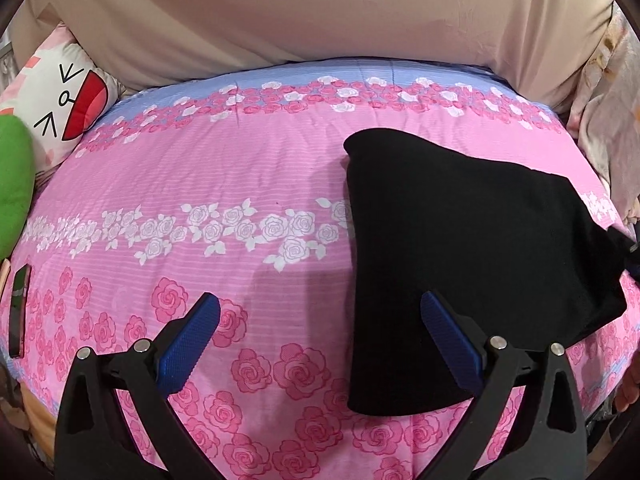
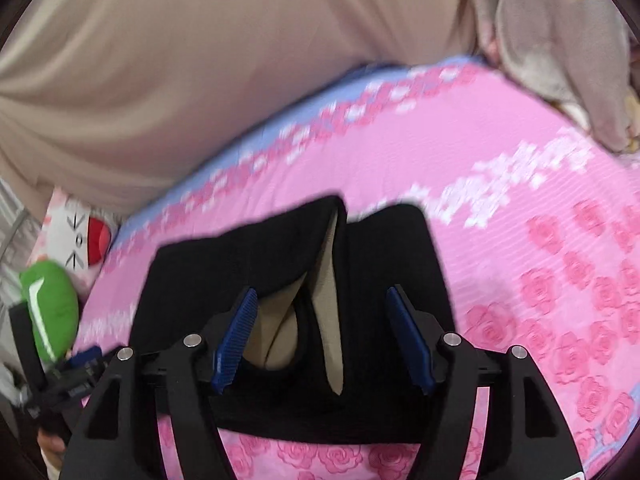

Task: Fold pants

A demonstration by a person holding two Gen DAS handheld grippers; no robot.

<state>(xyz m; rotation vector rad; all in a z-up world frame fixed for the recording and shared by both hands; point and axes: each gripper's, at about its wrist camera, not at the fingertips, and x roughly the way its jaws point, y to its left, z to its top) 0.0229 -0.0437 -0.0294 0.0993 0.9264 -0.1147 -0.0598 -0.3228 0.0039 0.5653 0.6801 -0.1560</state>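
Observation:
The black pants (image 1: 460, 260) lie folded into a compact bundle on the right half of a pink rose-print bedspread (image 1: 240, 184). My left gripper (image 1: 320, 300) stands wide open just above the bedspread. Its right finger (image 1: 452, 340) overlaps the bundle's left edge, and only bare bedspread shows between the pads. In the right wrist view the pants (image 2: 200, 272) fill the middle, with beige lining (image 2: 326, 300) showing in their open folds. My right gripper (image 2: 322, 292) is open around that part. The fabric sits loosely between its blue pads, which do not pinch it.
A cartoon-face pillow (image 1: 60, 100) and a green plush (image 1: 14, 184) sit at the bed's far left corner. A dark phone (image 1: 19, 312) lies at the left edge. A beige padded headboard (image 1: 320, 12) backs the bed, and a crumpled pale blanket (image 1: 612, 128) is heaped on the right.

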